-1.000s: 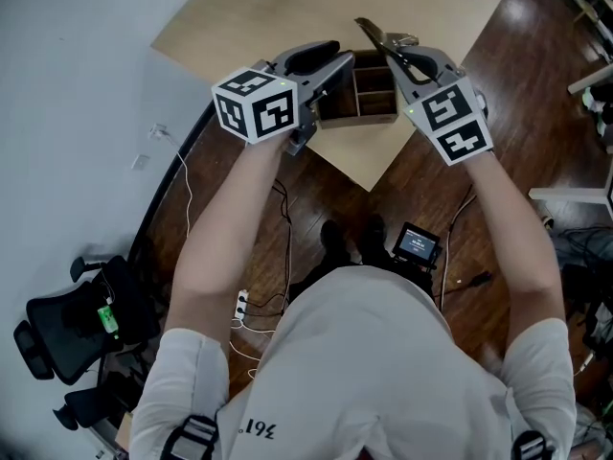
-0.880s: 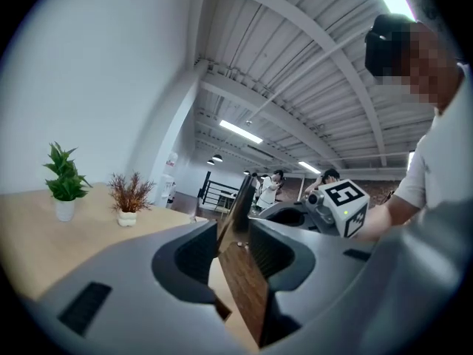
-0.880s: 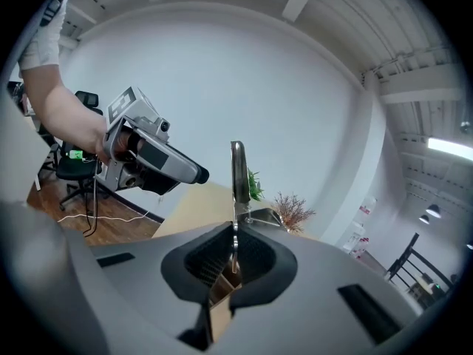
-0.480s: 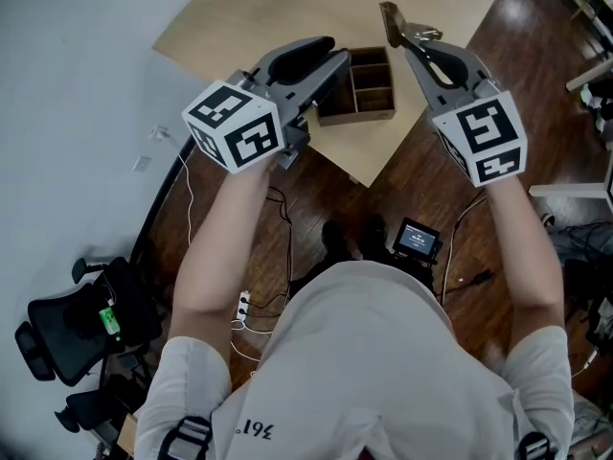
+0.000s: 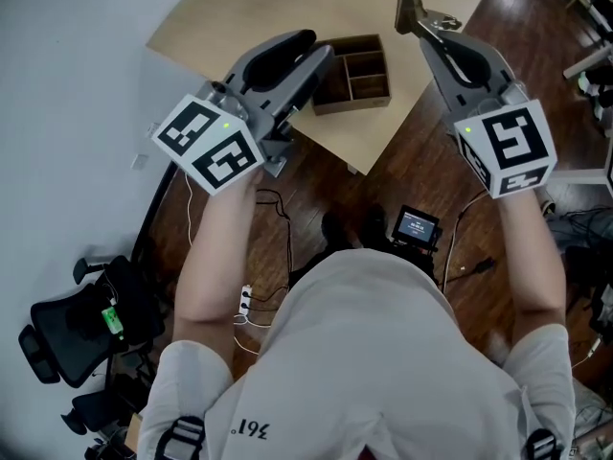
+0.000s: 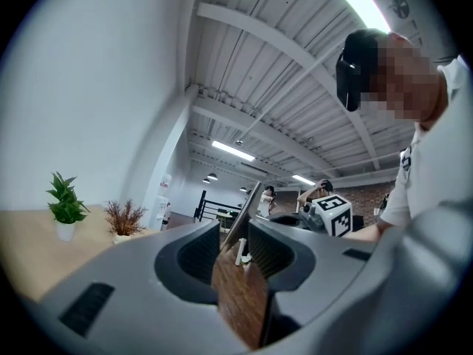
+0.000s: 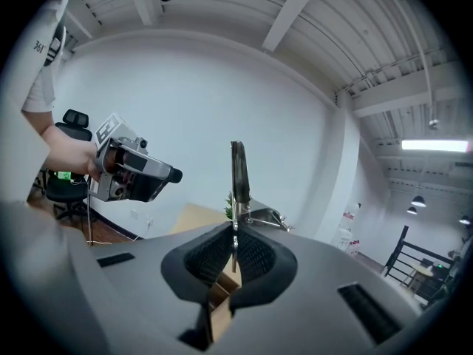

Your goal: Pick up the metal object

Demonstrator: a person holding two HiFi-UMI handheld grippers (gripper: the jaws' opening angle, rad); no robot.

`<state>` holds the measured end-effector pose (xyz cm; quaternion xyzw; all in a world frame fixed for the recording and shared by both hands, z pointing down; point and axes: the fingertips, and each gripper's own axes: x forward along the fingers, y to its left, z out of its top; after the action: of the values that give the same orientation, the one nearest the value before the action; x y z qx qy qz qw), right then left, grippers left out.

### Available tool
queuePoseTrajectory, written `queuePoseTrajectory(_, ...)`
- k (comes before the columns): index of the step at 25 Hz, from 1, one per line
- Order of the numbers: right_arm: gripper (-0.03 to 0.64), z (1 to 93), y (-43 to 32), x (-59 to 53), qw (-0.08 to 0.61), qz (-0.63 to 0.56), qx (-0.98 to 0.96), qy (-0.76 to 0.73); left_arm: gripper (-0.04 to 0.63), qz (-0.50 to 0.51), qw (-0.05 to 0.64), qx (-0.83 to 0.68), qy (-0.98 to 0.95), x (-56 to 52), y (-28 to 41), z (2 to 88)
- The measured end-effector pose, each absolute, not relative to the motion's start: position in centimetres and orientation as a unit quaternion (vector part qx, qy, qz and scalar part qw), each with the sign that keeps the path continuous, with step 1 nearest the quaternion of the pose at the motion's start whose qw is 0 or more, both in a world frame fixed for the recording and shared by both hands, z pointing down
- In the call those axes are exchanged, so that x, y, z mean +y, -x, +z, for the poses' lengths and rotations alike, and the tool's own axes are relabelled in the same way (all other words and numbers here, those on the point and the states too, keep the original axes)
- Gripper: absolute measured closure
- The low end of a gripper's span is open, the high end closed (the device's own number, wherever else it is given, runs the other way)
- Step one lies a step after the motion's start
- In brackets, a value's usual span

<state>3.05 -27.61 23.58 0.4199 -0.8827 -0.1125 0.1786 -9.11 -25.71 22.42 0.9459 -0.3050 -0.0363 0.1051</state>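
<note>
The metal object (image 5: pixel 414 10), a dark flat bar with a shiny bracket on its side, stands upright out of my right gripper (image 5: pixel 427 31), which is shut on its lower end. In the right gripper view the metal object (image 7: pixel 238 176) rises straight from between the pads. My left gripper (image 5: pixel 324 57) is raised at the left, over the table's near edge, with its fingers together. In the left gripper view its tips (image 6: pixel 235 246) meet around a thin dark strip that I cannot identify. A wooden compartment box (image 5: pixel 351 103) sits on the table between the two grippers.
The light wooden table (image 5: pixel 278 8) ends in a corner just in front of me, with dark wooden floor below. A small screen device (image 5: pixel 414 228) and cables lie on the floor. A black office chair (image 5: pixel 67 329) is at the left. Two potted plants (image 6: pixel 65 207) stand on the table.
Both grippers have risen toward my head and spread apart. The right one carried the metal object up and to the right, away from the box. The left one drew back to the left.
</note>
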Motion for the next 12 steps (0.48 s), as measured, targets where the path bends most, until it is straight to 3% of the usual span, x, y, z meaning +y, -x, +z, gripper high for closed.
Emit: queuePoseTrajectory(12, 0.612, 22.1, -5.8, -23.7, 0.132, -0.074, -0.879, -0.452, 0.483, -0.072, 0.123, -0.308, -0.941, -21.6, 10.0, 21.7)
